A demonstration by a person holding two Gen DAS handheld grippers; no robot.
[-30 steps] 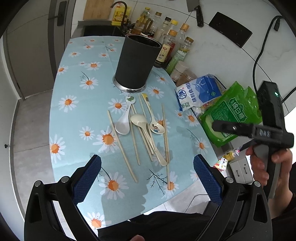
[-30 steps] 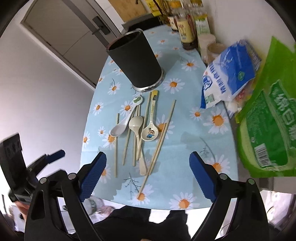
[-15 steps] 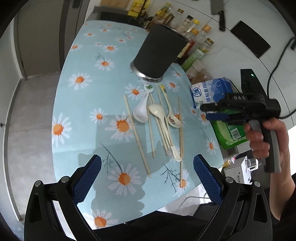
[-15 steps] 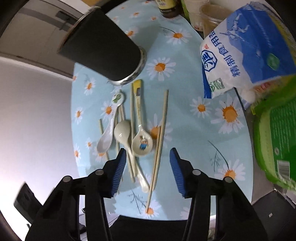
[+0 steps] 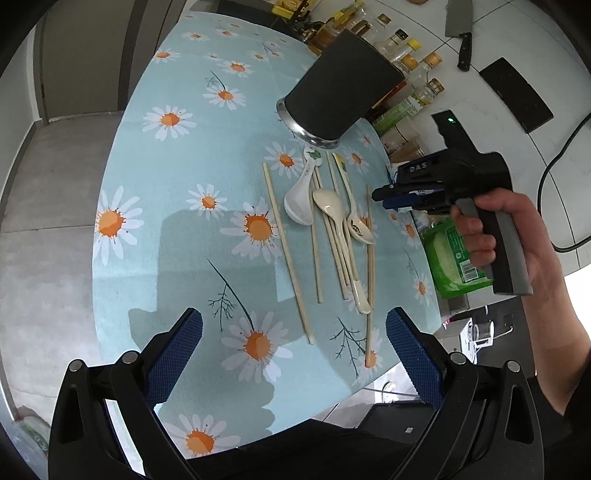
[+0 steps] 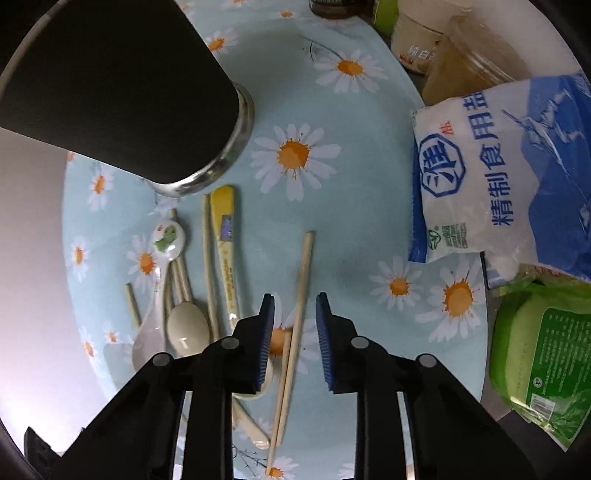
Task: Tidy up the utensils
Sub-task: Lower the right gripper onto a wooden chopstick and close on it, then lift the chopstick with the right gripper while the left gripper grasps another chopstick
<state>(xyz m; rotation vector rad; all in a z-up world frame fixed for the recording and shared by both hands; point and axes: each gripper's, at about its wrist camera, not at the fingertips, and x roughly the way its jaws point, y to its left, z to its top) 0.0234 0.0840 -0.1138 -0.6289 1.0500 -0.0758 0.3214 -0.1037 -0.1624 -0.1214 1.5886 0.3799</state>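
A black utensil holder (image 5: pixel 343 88) (image 6: pixel 110 85) stands on the daisy tablecloth (image 5: pixel 207 155). In front of it lie a white spoon (image 5: pixel 301 199), a cream spoon (image 5: pixel 330 206), a yellow-handled cartoon spoon (image 6: pixel 225 240) and several loose chopsticks (image 5: pixel 286 254). My right gripper (image 6: pixel 294 310) points straight down over the rightmost pair of chopsticks (image 6: pixel 303 273). Its jaws are closing with the pair between them, and a gap still shows on each side. The left wrist view shows that gripper (image 5: pixel 382 197) in a person's hand. My left gripper (image 5: pixel 293 325) hangs wide open above the table's near edge, holding nothing.
A blue-and-white salt bag (image 6: pixel 498 184) and a green bag (image 6: pixel 546 350) lie right of the utensils. Jars (image 6: pixel 461 55) and sauce bottles (image 5: pixel 406 74) crowd the back behind the holder. A knife (image 5: pixel 460 33) hangs on the wall. The table edge curves close on the right.
The right gripper has come down and in over the rightmost chopsticks, and its jaws have narrowed from wide apart. The left gripper has sunk a little and rolled.
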